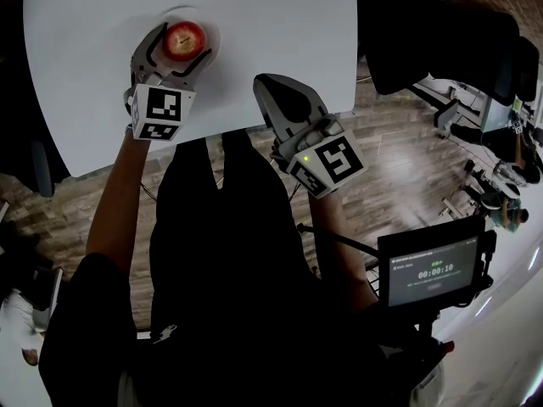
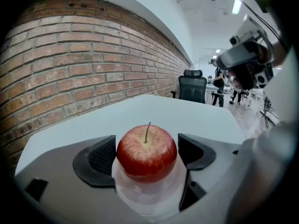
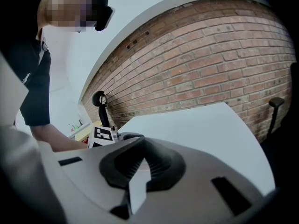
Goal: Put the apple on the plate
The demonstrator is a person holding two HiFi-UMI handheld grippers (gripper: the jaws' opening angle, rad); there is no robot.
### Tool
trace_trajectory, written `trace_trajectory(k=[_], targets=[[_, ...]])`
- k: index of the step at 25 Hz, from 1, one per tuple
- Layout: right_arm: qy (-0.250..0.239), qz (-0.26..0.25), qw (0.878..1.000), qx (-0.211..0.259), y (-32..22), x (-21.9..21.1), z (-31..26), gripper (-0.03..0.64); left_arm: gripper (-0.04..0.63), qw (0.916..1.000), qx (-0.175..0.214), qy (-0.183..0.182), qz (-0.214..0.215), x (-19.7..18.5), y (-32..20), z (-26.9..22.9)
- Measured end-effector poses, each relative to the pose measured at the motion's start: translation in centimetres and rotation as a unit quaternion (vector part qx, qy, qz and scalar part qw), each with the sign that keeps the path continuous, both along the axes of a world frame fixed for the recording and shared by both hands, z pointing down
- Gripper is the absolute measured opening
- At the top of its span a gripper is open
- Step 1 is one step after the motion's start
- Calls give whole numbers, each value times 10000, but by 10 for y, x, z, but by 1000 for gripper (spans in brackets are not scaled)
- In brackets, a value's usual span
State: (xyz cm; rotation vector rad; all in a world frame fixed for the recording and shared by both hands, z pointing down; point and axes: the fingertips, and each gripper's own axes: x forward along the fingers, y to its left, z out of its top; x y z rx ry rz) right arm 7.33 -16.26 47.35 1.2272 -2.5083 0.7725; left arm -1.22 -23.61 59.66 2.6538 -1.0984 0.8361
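A red apple (image 1: 184, 40) (image 2: 146, 150) stands stem up on a small white plate (image 1: 211, 30) (image 2: 145, 196) at the far left of the white table (image 1: 271, 24). My left gripper (image 1: 180, 51) (image 2: 147, 153) is open, its dark pads (image 2: 102, 157) close on either side of the apple with thin gaps showing. My right gripper (image 1: 270, 87) (image 3: 139, 158) is shut and holds nothing. It hovers over the table's near edge, to the right of the plate. In the right gripper view the left gripper's marker cube (image 3: 103, 134) shows at the left.
A brick wall (image 2: 70, 64) runs behind the table. A black office chair (image 2: 192, 85) stands past its far end, and more chairs (image 1: 441, 41) stand to the right. A screen with a timer (image 1: 433, 270) sits at the lower right over wooden floor (image 1: 407, 168).
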Motion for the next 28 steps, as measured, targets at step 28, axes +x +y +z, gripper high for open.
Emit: trace_trajectory(k=[28], targets=[[-86,-161,9989,423,3,7,-25,5,440,9993,164,-26,-329,-5,3,-29]])
